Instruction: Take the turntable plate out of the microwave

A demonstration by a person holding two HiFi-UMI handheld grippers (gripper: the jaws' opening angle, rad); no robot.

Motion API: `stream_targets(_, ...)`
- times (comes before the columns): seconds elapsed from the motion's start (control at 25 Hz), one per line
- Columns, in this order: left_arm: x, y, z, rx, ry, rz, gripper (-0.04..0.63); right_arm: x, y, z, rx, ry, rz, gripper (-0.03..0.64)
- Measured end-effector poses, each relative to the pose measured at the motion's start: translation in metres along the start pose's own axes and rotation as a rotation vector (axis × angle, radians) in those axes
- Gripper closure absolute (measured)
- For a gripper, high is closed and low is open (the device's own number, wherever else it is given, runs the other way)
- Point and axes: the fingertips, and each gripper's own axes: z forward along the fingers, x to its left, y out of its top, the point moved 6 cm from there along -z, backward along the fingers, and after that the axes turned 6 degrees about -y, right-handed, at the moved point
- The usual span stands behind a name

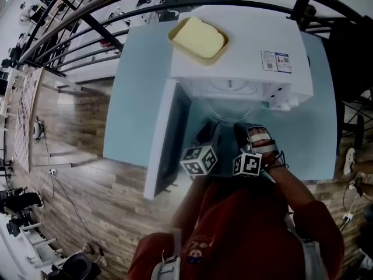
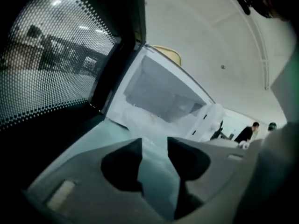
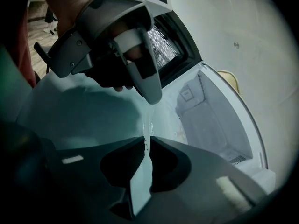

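Pinching the near rim of the glass plate (image 1: 229, 112) in my right gripper (image 3: 144, 143), jaws closed almost together on its thin edge, I have the plate partly out of the mouth of the microwave (image 1: 250, 39), above the table (image 1: 134, 98). My left gripper (image 2: 154, 146) sits just beside the right one, its jaws apart and nothing pressed between the pads. One narrow pinch on slick glass is a poor hold, I judge, so I want the left jaws to close on the rim a little way round before I draw further. Then both hands should pull level and slow, straight out, clear of the open door (image 1: 165, 142) on the left, so the plate neither tips nor slides free.
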Motion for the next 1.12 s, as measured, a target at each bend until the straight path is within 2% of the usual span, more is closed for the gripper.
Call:
stream_targets(0.16, 0.007, -0.004, 0.011, -0.028, -0.057, -0.206, 0.370, 0.000, -0.001, -0.003, 0.000, 0.005, 0.009, 0.584)
stream_targets(0.52, 0.020, -0.016, 0.043, -0.083, -0.174, -0.589, 0.350, 0.002, 0.000, -0.011, -0.002, 0.019, 0.043, 0.581)
stream_targets(0.72, 0.024, -0.020, 0.059, -0.113, -0.218, -0.683, 0.351, 0.004, 0.000, -0.017, 0.003, 0.029, 0.070, 0.580)
stream_targets(0.88, 0.029, -0.022, 0.073, -0.133, -0.246, -0.785, 0.364, 0.007, 0.002, -0.019, -0.005, 0.035, 0.071, 0.580)
stream_targets(0.96, 0.028, -0.021, 0.076, -0.145, -0.267, -0.794, 0.373, 0.008, 0.003, -0.020, -0.006, 0.040, 0.071, 0.580)
stream_targets(1.0, 0.027, -0.020, 0.077, -0.147, -0.276, -0.793, 0.384, 0.008, 0.002, -0.020, -0.005, 0.040, 0.072, 0.580)
stream_targets(1.12, 0.026, -0.020, 0.081, -0.158, -0.286, -0.805, 0.473, 0.010, 0.001, -0.021, -0.001, 0.042, 0.069, 0.580)
